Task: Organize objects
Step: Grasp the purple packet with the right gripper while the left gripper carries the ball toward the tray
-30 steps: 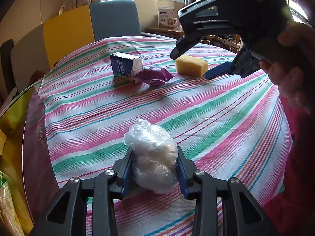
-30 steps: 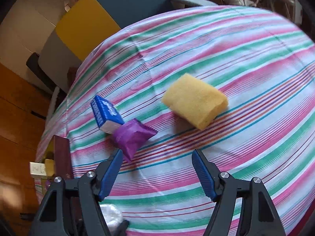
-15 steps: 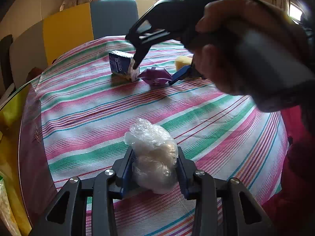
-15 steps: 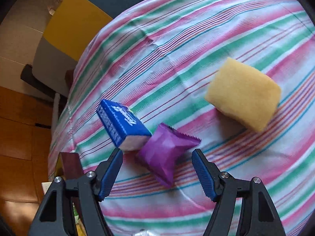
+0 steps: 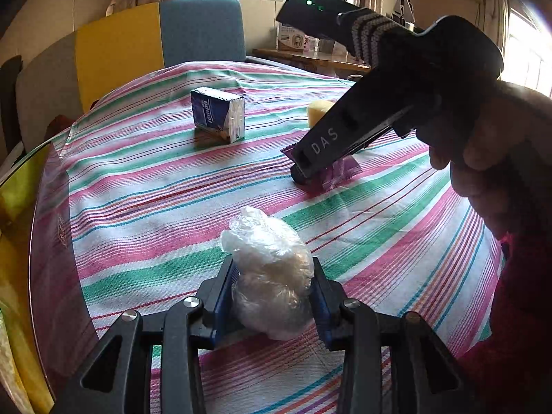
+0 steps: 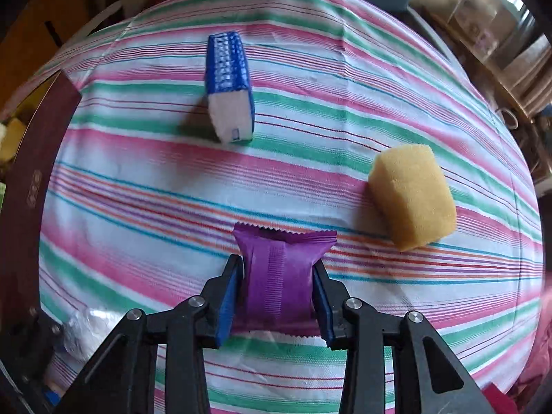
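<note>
My left gripper [image 5: 272,296] is shut on a crumpled clear plastic bag [image 5: 272,276] low over the striped tablecloth [image 5: 145,186]. My right gripper [image 6: 277,293] is shut on a purple snack packet [image 6: 281,269]; in the left wrist view it [image 5: 310,176] presses down on the packet [image 5: 339,172] at mid-table. A blue tissue pack [image 6: 229,86] [image 5: 219,114] stands further back. A yellow sponge [image 6: 412,195] lies to the right of the packet, its tip showing in the left wrist view [image 5: 319,108]. The bag shows at lower left in the right wrist view [image 6: 86,331].
The round table has a dark red rim [image 5: 51,241] on the left. A yellow and blue chair [image 5: 155,41] stands behind the table. A wooden shelf with a box [image 5: 293,39] is at the far back. My hand and red sleeve [image 5: 500,207] fill the right side.
My right gripper came down over the purple packet and shut on it. The packet now lies apart from the tissue pack. My left gripper stays shut on the plastic bag.
</note>
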`<state>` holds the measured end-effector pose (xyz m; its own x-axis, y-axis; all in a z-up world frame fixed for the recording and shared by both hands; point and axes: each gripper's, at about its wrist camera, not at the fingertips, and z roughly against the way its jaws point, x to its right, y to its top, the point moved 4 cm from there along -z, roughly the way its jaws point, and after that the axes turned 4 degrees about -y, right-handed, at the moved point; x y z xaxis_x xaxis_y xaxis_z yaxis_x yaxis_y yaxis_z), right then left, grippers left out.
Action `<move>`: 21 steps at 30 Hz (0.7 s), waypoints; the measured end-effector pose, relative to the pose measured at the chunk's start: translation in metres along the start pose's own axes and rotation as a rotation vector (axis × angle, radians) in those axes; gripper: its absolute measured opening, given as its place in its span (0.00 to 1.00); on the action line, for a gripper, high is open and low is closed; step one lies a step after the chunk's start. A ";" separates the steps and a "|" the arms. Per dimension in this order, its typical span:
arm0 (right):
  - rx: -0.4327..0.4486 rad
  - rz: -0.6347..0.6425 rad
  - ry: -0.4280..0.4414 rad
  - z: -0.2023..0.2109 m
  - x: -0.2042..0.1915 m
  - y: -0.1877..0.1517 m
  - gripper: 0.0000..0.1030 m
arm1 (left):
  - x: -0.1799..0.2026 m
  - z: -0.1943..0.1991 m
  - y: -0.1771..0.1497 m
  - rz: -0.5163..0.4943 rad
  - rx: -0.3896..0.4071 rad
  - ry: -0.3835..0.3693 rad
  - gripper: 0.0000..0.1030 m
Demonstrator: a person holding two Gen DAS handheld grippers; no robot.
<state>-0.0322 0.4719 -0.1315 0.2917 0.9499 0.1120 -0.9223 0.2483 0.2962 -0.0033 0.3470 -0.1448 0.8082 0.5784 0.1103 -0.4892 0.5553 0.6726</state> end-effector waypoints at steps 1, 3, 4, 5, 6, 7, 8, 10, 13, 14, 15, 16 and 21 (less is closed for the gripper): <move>0.003 -0.021 0.015 0.000 0.002 0.000 0.38 | 0.000 0.000 0.000 0.001 0.000 0.000 0.39; 0.013 -0.033 0.024 0.001 0.004 -0.001 0.38 | 0.000 0.000 0.000 0.001 0.000 0.000 0.39; 0.020 -0.028 0.021 0.001 0.004 -0.002 0.38 | 0.000 0.000 0.000 0.000 0.000 0.000 0.39; 0.026 -0.026 0.021 0.002 0.004 -0.002 0.38 | 0.000 0.000 0.000 -0.001 0.000 0.002 0.39; 0.031 -0.029 0.023 0.002 0.004 -0.002 0.37 | 0.001 0.000 0.000 -0.003 0.000 0.005 0.39; 0.035 -0.036 0.029 0.003 0.005 -0.002 0.37 | 0.001 0.000 0.000 -0.006 -0.001 0.009 0.39; 0.036 -0.042 0.038 0.003 0.006 -0.002 0.37 | 0.002 0.000 0.000 -0.010 -0.001 0.014 0.39; 0.037 -0.058 0.054 0.003 0.009 -0.002 0.37 | 0.001 0.000 0.000 -0.013 -0.003 0.019 0.39; 0.040 -0.056 0.056 0.004 0.009 -0.002 0.38 | 0.001 0.002 0.000 -0.008 -0.010 0.022 0.35; 0.045 -0.050 0.050 0.004 0.006 0.000 0.37 | 0.000 0.002 0.001 -0.005 -0.016 0.022 0.33; 0.052 -0.045 0.050 0.005 0.014 -0.007 0.37 | 0.001 0.004 0.002 -0.006 -0.025 0.024 0.32; 0.056 -0.044 0.051 0.005 0.015 -0.007 0.37 | 0.001 0.007 0.001 0.000 -0.031 0.023 0.32; 0.063 -0.020 0.041 0.008 0.013 -0.007 0.37 | 0.009 0.040 0.005 0.018 0.008 -0.010 0.32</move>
<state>-0.0199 0.4812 -0.1246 0.2984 0.9521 0.0671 -0.8982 0.2564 0.3570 0.0148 0.3310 -0.1113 0.8026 0.5824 0.1292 -0.5009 0.5404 0.6761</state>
